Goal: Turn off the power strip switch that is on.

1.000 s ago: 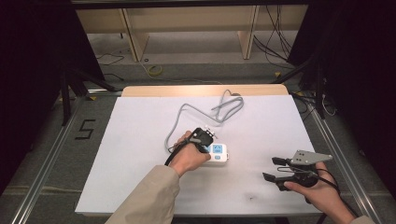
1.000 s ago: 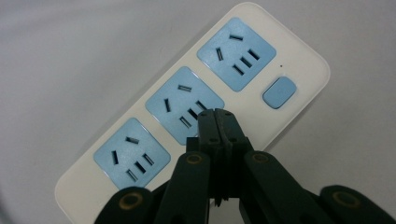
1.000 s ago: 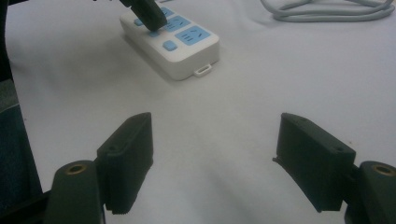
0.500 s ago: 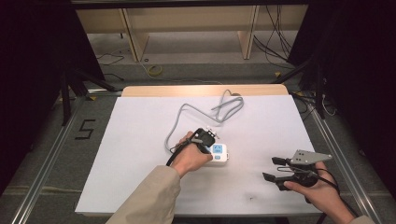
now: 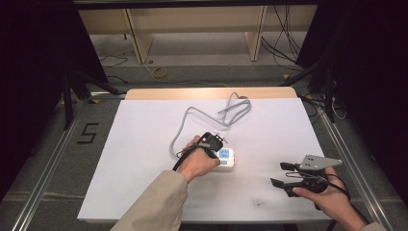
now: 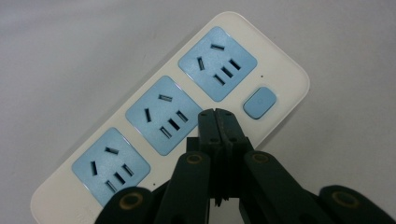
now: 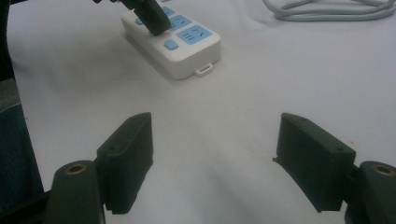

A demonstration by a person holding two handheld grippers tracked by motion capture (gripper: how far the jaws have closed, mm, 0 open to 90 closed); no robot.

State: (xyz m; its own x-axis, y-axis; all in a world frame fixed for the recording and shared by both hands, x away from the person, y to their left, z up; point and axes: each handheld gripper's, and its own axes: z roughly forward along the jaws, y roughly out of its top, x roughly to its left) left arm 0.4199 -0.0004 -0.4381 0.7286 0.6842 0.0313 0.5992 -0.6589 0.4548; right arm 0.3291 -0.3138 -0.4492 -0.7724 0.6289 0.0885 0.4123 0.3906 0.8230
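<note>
**Left gripper view: power strip with closed jaws poised beside the switch**

Item: white three-outlet power strip (image 6: 187,112), blue socket faces, one blue rocker switch (image 6: 259,101) at its far end. It lies flat on the white table sheet (image 5: 144,144), near the middle of the table and slightly toward the person's side, as the high view places it (image 5: 226,157).

Orientation: in the left gripper view the long axis runs diagonally, lower left to upper right, with the switch end at upper right. In the right gripper view (image 7: 173,44) the switch end, which carries a small hanging loop, points toward that camera. The grey cord (image 5: 211,118) leaves the opposite end and lies in loose loops toward the far edge of the table.

Left gripper (image 6: 218,114): jaws pressed together with nothing between them, tips standing over the strip's top face between the middle outlet and the switch. Whether the tips touch the plastic cannot be told. The left hand (image 5: 199,161) holds the gripper directly over the strip.

Right gripper (image 7: 212,158): jaws spread wide and empty, hovering low over bare sheet, well apart from the strip. The right hand (image 5: 327,197) is at the near right of the table.

Step in hand, as judged: lining up the closed tips to press the switch.

Next move, as judged: a small shift of the tips onto the blue switch, then a firm downward push. The strip is unheld and may slide; the idle right gripper could steady it.
</note>
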